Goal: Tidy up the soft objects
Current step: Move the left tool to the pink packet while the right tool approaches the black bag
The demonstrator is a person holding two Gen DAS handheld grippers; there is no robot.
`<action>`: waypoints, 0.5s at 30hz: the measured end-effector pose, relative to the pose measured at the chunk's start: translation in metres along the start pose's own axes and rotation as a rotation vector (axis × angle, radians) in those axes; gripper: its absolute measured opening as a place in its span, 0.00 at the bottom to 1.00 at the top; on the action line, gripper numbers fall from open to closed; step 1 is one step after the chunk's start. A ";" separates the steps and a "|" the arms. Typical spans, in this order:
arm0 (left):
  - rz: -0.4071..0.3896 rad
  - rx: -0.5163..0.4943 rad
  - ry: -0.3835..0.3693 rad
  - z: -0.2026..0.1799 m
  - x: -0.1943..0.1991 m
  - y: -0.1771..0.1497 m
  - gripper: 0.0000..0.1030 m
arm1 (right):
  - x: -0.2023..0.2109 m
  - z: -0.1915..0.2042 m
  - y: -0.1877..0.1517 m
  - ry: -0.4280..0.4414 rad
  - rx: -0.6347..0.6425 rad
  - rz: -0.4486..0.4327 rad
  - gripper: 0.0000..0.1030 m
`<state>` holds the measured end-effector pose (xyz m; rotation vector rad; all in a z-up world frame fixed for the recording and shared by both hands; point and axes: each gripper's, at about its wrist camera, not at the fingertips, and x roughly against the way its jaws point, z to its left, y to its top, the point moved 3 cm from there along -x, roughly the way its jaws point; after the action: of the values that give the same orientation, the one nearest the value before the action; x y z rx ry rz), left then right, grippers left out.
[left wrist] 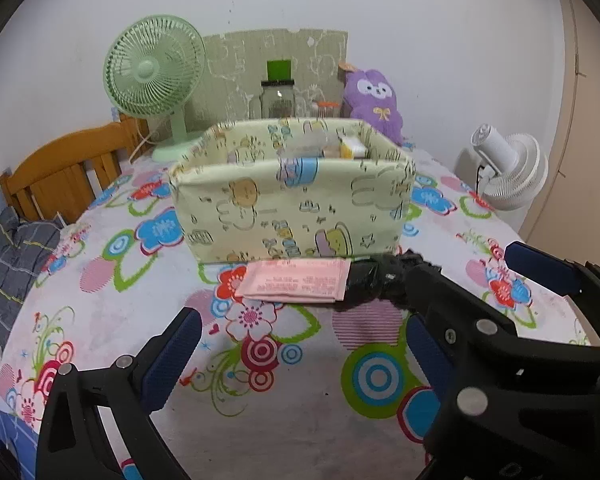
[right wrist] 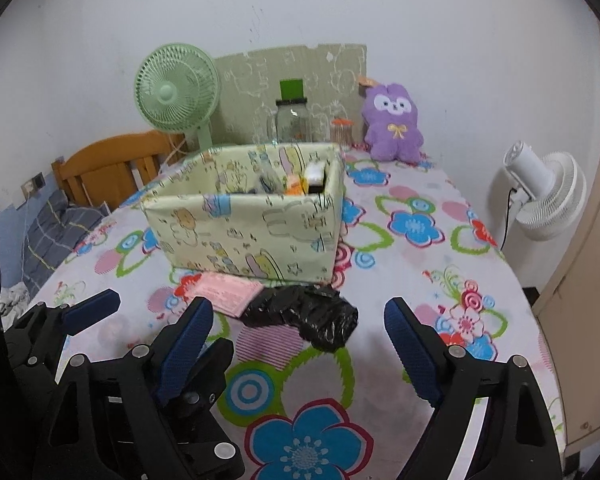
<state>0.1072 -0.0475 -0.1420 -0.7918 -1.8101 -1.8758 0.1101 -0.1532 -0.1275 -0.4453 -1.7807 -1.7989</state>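
A pale green cartoon-print box (left wrist: 288,196) (right wrist: 240,232) stands mid-table with several items inside. A pink flat packet (left wrist: 296,284) (right wrist: 226,292) lies in front of it, and a crumpled black plastic bag (left wrist: 374,282) (right wrist: 308,314) lies to the packet's right, touching it. My left gripper (left wrist: 300,344) is open and empty, just short of the packet and bag. My right gripper (right wrist: 300,340) is open and empty, with the bag just ahead between its fingers. A purple plush toy (left wrist: 374,102) (right wrist: 394,128) sits at the back right.
A flowered cloth covers the table (left wrist: 260,400) (right wrist: 420,264). At the back stand a green fan (left wrist: 154,76) (right wrist: 178,92), a glass jar (right wrist: 292,120) and a cardboard sheet. A white fan (right wrist: 540,196) stands off the right edge. A wooden bed frame (left wrist: 68,168) is at left.
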 end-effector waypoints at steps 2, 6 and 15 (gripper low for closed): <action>0.014 0.001 -0.006 0.001 -0.006 -0.003 1.00 | -0.007 -0.002 -0.004 -0.004 -0.002 0.019 0.84; 0.034 0.000 -0.011 0.001 -0.014 -0.009 1.00 | -0.018 -0.002 -0.010 -0.007 -0.001 0.046 0.83; 0.068 0.011 0.003 0.009 -0.028 -0.012 1.00 | -0.040 -0.002 -0.014 -0.002 0.015 0.097 0.80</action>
<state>0.1212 -0.0403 -0.1690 -0.8355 -1.7675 -1.8222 0.1329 -0.1491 -0.1629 -0.5188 -1.7428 -1.7180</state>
